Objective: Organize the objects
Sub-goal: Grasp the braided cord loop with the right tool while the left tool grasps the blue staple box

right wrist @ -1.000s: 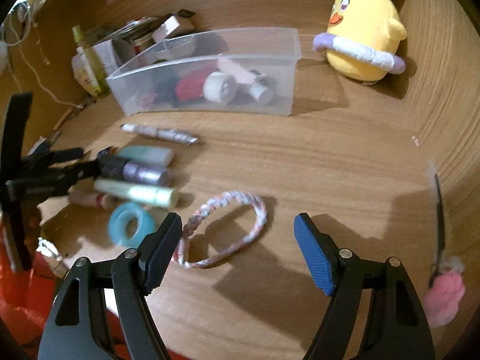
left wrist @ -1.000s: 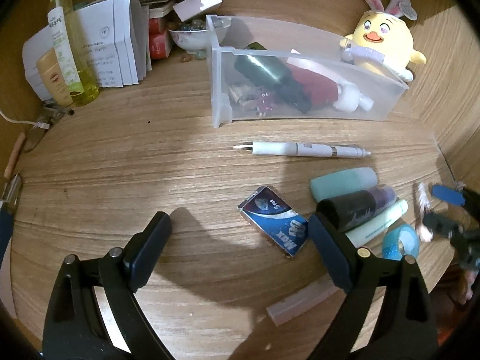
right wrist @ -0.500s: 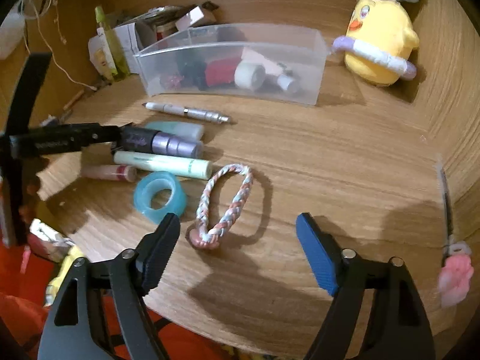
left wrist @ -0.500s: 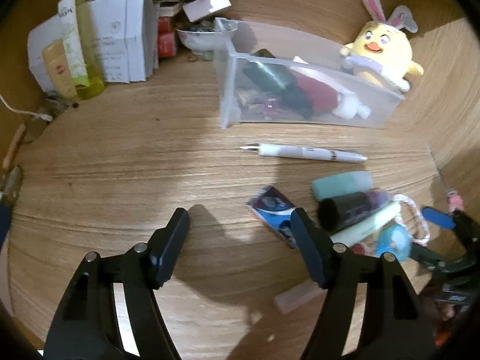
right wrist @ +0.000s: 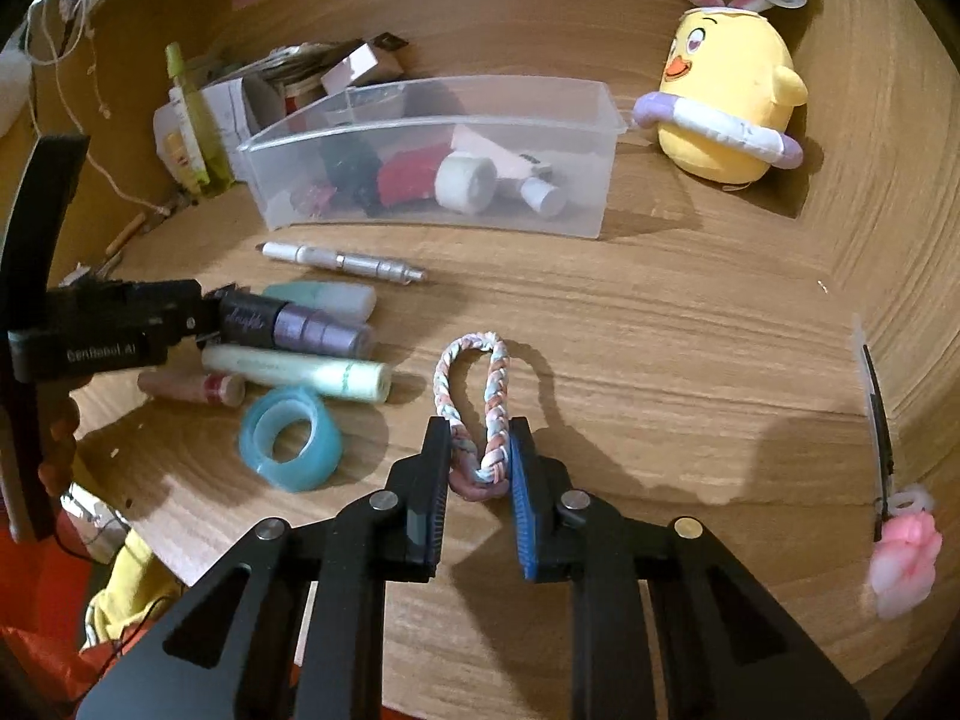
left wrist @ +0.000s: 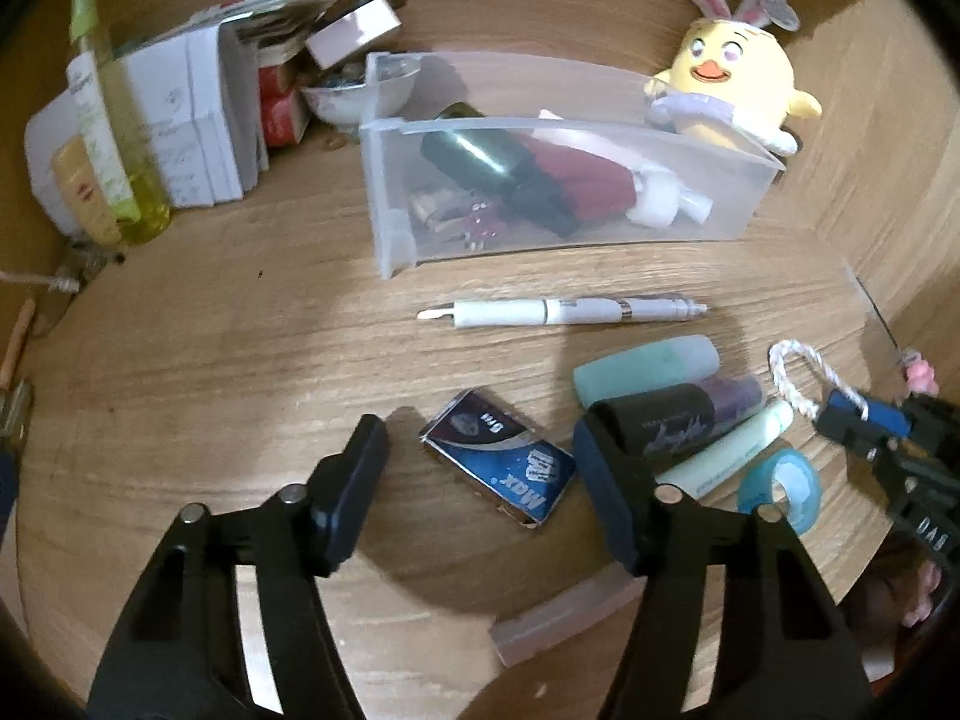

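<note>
Your right gripper point(right wrist: 480, 468) pinched the braided loop point(right wrist: 474, 396): soft, pastel, 3-strand cord. Your left gripper point(left wrist: 480, 468) stood spread over a glossy blue packet point(left wrist: 498, 465).

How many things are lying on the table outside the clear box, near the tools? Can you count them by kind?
Tubes and bottles: 4
Pen: 1
Tape ring: 1
Braided band: 1
Blue packet: 1
Clear stick: 1
Total: 9

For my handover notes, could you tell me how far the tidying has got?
Done: several bottles lie in the bin. In hand: the right gripper is shut on the braid; the left gripper is open over the blue pack. Left: the pen, tubes and tape.
</note>
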The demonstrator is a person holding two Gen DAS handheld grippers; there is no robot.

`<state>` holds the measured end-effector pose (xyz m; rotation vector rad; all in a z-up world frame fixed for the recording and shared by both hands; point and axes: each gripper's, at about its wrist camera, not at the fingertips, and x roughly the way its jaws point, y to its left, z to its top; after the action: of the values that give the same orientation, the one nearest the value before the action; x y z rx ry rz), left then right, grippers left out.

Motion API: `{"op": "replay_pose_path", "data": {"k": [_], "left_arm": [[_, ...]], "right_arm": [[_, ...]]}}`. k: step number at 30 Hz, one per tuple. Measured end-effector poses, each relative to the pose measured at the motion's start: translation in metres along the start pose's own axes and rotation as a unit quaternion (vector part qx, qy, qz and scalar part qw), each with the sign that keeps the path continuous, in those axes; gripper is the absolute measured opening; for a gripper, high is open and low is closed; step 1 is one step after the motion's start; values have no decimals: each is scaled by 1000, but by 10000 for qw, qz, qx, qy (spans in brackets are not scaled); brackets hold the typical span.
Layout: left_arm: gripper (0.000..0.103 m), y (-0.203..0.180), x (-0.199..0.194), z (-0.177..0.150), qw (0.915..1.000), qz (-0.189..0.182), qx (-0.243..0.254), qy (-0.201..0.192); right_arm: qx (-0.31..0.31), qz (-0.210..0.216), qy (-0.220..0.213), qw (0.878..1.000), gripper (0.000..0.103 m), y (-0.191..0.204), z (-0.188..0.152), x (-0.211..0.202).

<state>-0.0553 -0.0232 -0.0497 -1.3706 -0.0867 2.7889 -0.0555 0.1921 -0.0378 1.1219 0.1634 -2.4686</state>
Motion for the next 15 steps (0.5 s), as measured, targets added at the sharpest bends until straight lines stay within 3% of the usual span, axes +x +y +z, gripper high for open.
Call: {"op": "replay_pose_path", "data": {"k": [4,12,15], "left_arm": [[39,7,2,5,9998,172,116,39],[38,30,-4,3,9994,31,-320,131],[43,27,-5,-1,9993,155,-274,175]], "right_arm": [[30,16,-97,9999,17,-3,8,-1],[83,84,-192,9997,17,-4,20,1],[70,114,-215,9997,17,-3,24,2]]}}
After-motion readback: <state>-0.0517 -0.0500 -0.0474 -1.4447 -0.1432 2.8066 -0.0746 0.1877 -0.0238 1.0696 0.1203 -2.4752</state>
